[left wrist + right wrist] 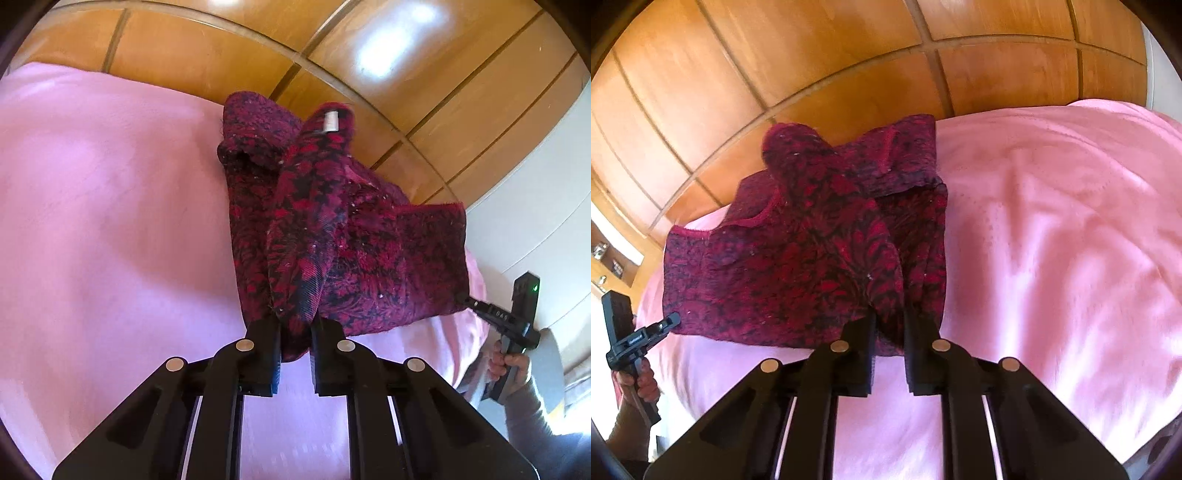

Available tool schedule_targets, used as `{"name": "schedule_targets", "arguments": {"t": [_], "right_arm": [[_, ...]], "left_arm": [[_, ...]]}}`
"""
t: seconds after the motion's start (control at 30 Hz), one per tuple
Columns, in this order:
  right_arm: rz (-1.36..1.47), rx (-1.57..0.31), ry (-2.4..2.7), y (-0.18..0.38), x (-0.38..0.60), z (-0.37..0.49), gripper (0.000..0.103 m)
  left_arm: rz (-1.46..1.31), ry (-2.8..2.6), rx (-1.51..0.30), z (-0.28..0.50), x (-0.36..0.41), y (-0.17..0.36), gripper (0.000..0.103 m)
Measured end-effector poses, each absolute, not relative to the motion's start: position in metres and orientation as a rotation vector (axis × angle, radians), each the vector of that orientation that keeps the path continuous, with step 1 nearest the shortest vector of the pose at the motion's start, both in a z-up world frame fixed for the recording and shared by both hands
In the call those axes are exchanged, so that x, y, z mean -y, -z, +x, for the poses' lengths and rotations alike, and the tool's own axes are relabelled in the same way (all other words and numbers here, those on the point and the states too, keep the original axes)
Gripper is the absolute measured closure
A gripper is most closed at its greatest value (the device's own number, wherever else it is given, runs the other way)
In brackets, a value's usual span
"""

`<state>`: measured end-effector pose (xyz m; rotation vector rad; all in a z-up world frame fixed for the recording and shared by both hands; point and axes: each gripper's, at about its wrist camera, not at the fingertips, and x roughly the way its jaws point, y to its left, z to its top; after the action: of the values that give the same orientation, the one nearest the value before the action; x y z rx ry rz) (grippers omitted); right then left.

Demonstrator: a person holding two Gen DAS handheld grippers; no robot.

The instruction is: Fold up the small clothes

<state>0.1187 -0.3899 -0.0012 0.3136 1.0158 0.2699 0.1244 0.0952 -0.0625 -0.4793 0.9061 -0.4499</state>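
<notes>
A small dark red and black patterned garment (332,229) hangs stretched above a pink bed cover (110,221). My left gripper (295,328) is shut on one lower corner of it. My right gripper (889,328) is shut on the other lower corner of the garment (812,258). A sleeve or folded part with a white label (331,121) droops at the far end. The right gripper also shows in the left wrist view (465,298) at the cloth's right corner, and the left gripper shows in the right wrist view (674,318) at its left corner.
The pink cover (1052,240) spreads over the bed below. Wooden panelled doors (258,48) stand behind the bed, also in the right wrist view (812,55). A white wall (546,184) lies to the right. A shelf with small items (605,254) is at the far left.
</notes>
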Motion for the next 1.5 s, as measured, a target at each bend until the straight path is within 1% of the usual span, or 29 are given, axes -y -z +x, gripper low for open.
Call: {"name": "schedule_targets", "arguments": {"t": [0.17,0.4,0.53,0.57,0.6,0.63,0.67,0.73,0.8,0.83,0.87,0.9,1.0,1.03,1.07,1.1,1.13,1.17,1.23,1.3,1.5], "right_arm": [[0.31,-1.075,-0.322,-0.002,0.386,0.084,0.092],[0.361,-1.207,-0.314,0.014,0.394,0.032,0.092],[0.317,-1.223,-0.306,0.016,0.386,0.034,0.091],[0.281,-1.213,-0.303,0.013,0.381,0.041,0.086],[0.261,-1.198,-0.304,0.01,0.378,0.045,0.083],[0.231,-1.168,-0.307,0.003,0.374,0.051,0.076],[0.19,-1.13,-0.305,-0.006,0.373,0.053,0.062],[0.135,-1.05,-0.304,-0.021,0.365,0.066,0.049],[0.095,-0.996,-0.302,-0.028,0.356,0.077,0.047],[0.07,-0.975,-0.317,-0.03,0.349,0.085,0.047],[0.044,-0.956,-0.324,-0.031,0.343,0.092,0.047],[0.008,-0.938,-0.328,-0.03,0.333,0.101,0.047],[-0.078,-0.957,-0.351,-0.015,0.319,0.113,0.047],[-0.104,-0.965,-0.349,-0.01,0.315,0.116,0.05],[-0.133,-0.976,-0.351,-0.004,0.312,0.119,0.055],[-0.148,-0.985,-0.35,0.0,0.309,0.121,0.061],[-0.165,-0.993,-0.346,0.002,0.308,0.122,0.075],[-0.165,-0.995,-0.353,0.003,0.312,0.119,0.08],[-0.155,-0.986,-0.358,-0.002,0.317,0.11,0.082],[-0.156,-0.974,-0.362,-0.011,0.322,0.101,0.083],[-0.114,-0.9,-0.387,-0.057,0.335,0.083,0.084]], "left_arm": [[-0.479,0.462,-0.939,0.089,-0.099,0.06,0.092],[-0.443,0.476,-1.031,0.033,-0.091,0.062,0.092],[-0.41,0.435,-1.003,0.045,-0.089,0.055,0.086],[-0.422,0.428,-0.992,0.051,-0.093,0.053,0.078],[-0.43,0.423,-0.987,0.056,-0.095,0.051,0.073],[-0.424,0.409,-0.975,0.06,-0.097,0.05,0.064],[-0.409,0.39,-0.951,0.064,-0.1,0.045,0.058],[-0.401,0.393,-0.915,0.071,-0.102,0.038,0.057],[-0.382,0.402,-0.882,0.085,-0.1,0.03,0.057],[-0.364,0.415,-0.87,0.089,-0.097,0.027,0.054],[-0.336,0.43,-0.863,0.097,-0.092,0.025,0.045],[-0.311,0.441,-0.865,0.104,-0.088,0.026,0.044],[-0.284,0.484,-0.894,0.121,-0.081,0.037,0.044],[-0.284,0.486,-0.9,0.126,-0.079,0.04,0.044],[-0.285,0.491,-0.908,0.131,-0.078,0.046,0.047],[-0.288,0.512,-0.927,0.136,-0.074,0.051,0.054],[-0.283,0.519,-0.94,0.138,-0.072,0.054,0.071],[-0.271,0.519,-0.936,0.135,-0.07,0.054,0.082],[-0.252,0.523,-0.896,0.127,-0.069,0.051,0.087],[-0.258,0.52,-0.854,0.117,-0.074,0.042,0.089],[-0.284,0.539,-0.718,0.089,-0.09,-0.001,0.089]]}}
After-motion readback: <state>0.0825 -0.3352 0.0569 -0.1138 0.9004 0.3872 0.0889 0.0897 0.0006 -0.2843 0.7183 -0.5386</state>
